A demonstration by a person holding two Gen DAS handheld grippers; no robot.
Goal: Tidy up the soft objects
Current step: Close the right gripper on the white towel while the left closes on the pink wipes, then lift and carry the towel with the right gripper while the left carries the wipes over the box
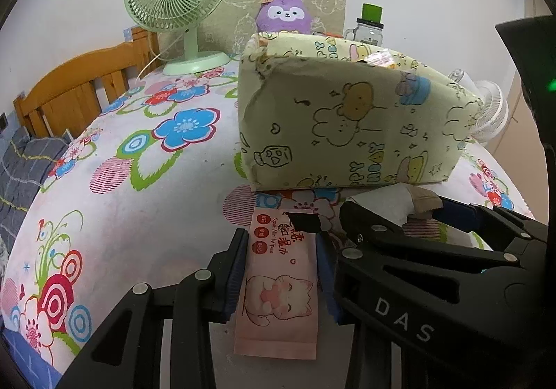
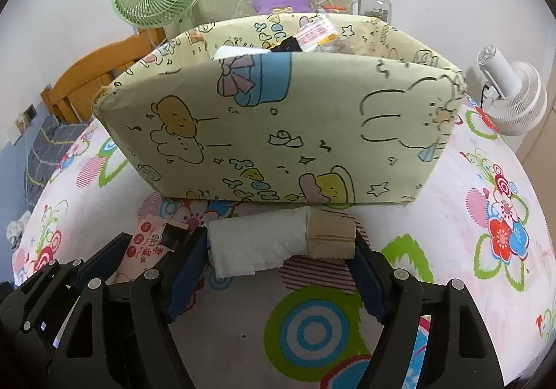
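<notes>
Bedspread (image 1: 139, 215) | left tool (image 1: 281, 270) grips wipes pack (image 1: 278, 284) | right tool (image 2: 281, 270) brackets tissue roll (image 2: 264, 243)

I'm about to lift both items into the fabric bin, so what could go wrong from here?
1. The left claw pinches the flat wipes pack across its narrow width; the soft pack may sag or slip out.
2. The right claw straddles the paper roll, whose loose white end could unravel or snag.
3. The fabric bin already holds packets near its rim and has soft walls, so a bump may collapse a side.
</notes>
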